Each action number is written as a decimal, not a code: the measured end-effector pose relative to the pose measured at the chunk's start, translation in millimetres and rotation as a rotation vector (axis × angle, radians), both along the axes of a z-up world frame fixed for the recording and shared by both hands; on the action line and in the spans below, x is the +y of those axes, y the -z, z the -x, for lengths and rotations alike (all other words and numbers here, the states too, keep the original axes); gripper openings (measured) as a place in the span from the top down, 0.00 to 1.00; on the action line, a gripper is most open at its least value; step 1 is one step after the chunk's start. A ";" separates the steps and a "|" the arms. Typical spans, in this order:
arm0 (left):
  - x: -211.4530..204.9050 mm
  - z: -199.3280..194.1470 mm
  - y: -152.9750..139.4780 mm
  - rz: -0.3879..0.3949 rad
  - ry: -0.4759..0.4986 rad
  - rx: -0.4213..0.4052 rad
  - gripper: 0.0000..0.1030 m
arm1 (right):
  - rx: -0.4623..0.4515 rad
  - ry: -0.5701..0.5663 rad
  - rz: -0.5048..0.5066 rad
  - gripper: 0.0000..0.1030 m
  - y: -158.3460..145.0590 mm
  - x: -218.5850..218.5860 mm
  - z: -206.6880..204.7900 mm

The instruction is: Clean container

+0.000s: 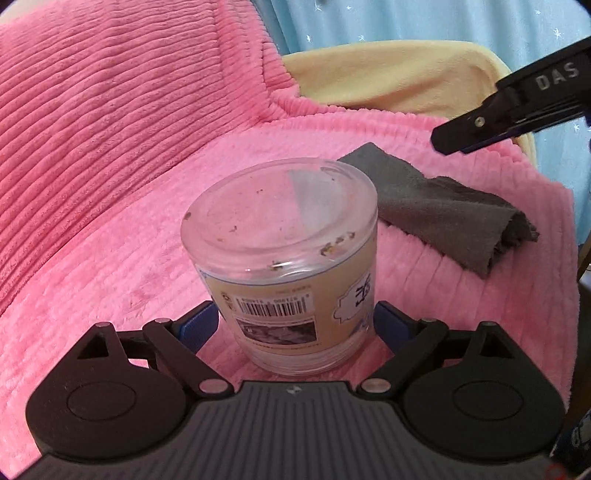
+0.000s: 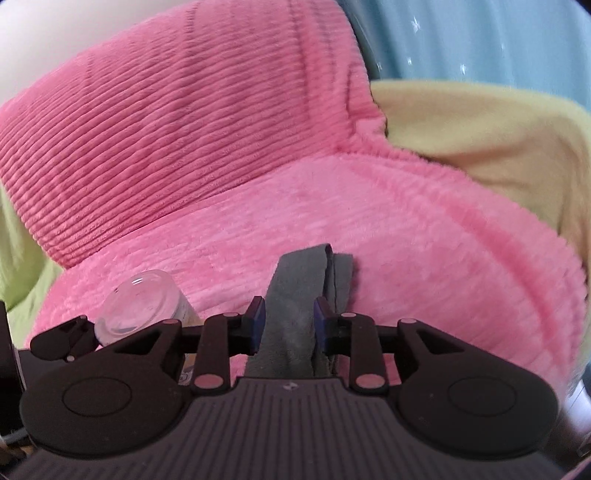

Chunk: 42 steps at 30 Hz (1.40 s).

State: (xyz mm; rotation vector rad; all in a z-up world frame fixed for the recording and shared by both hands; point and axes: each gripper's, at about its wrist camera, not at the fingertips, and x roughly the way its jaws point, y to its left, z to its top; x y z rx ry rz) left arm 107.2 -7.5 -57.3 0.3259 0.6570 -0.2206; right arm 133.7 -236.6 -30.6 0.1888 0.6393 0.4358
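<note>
The left gripper (image 1: 295,325) has its blue pads pressed against both sides of the container (image 1: 282,258), a clear round plastic jar that stands inverted on the pink ribbed blanket (image 1: 110,240), its flat base facing up. Brownish crumbs speck that upturned base, mostly along its near and right rim. A beige label wraps the jar: it carries a barcode with digits too small to read, a small grey photo panel beneath it, and on the right a white cloud-shaped patch with a dark character that cannot be made out.

The right gripper (image 2: 289,323) is open, its blue pads standing either side of the grey cloth (image 2: 295,314) without clearly squeezing it; the folded cloth runs up between them and lies on the blanket. In the left wrist view the same cloth (image 1: 443,218) sits just behind and to the right of the jar, near it, and the right gripper's black finger (image 1: 509,110) enters from the upper right above the cloth, with the white letters "DAS" on its side. In the right wrist view the jar (image 2: 138,306) shows at the lower left, beside the cloth.

The blanket covers a cushioned seat and rises up behind. A pale yellow cover (image 1: 388,74) shows at the blanket's far right edge, a green fabric (image 2: 18,266) at its left edge, and a light blue curtain with small white stars (image 1: 424,22) hangs behind.
</note>
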 end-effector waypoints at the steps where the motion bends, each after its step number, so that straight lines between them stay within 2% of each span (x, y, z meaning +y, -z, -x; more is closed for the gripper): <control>1: -0.2 0.0 0.1 0.003 -0.001 0.001 0.10 | 0.009 0.002 -0.008 0.77 1.6 0.6 -4.6; 4: -1.4 0.2 -0.1 0.010 -0.004 0.007 0.10 | 0.017 -0.008 -0.023 0.76 3.8 4.0 -13.9; 6: -1.5 0.0 -2.1 0.009 0.005 0.015 0.15 | 0.013 -0.011 -0.017 0.76 4.5 6.7 -14.8; 11: -7.1 9.7 -12.9 -0.027 -0.005 0.040 0.16 | -0.001 -0.021 0.004 0.76 1.2 8.5 -14.6; 14: 0.7 22.1 -25.5 0.034 0.007 0.062 0.16 | 0.001 -0.018 0.009 0.76 1.2 8.1 -14.9; 19: 22.4 29.5 -47.3 0.207 0.005 0.021 0.16 | 0.005 -0.013 0.022 0.77 2.8 12.0 -14.6; 21: 27.6 25.3 -47.9 0.235 -0.014 0.018 0.16 | 0.005 -0.011 0.026 0.77 3.2 14.4 -15.0; 24: 23.6 18.8 -41.4 0.208 -0.051 0.013 0.16 | 0.008 -0.016 0.030 0.77 4.2 17.8 -16.9; 28: 10.5 15.9 -34.4 0.154 -0.039 0.001 0.12 | 0.016 -0.036 0.042 0.77 6.0 21.7 -17.8; 35: -11.2 15.3 -19.8 0.033 -0.035 0.003 0.14 | 0.026 -0.036 0.054 0.77 7.8 19.0 -15.6; 37: -10.6 20.2 -25.4 0.048 -0.024 -0.017 0.14 | 0.025 -0.031 0.051 0.77 7.1 17.0 -14.8; 42: -1.7 37.4 -48.3 0.139 0.010 -0.136 0.16 | 0.022 -0.023 0.045 0.77 5.8 14.4 -14.5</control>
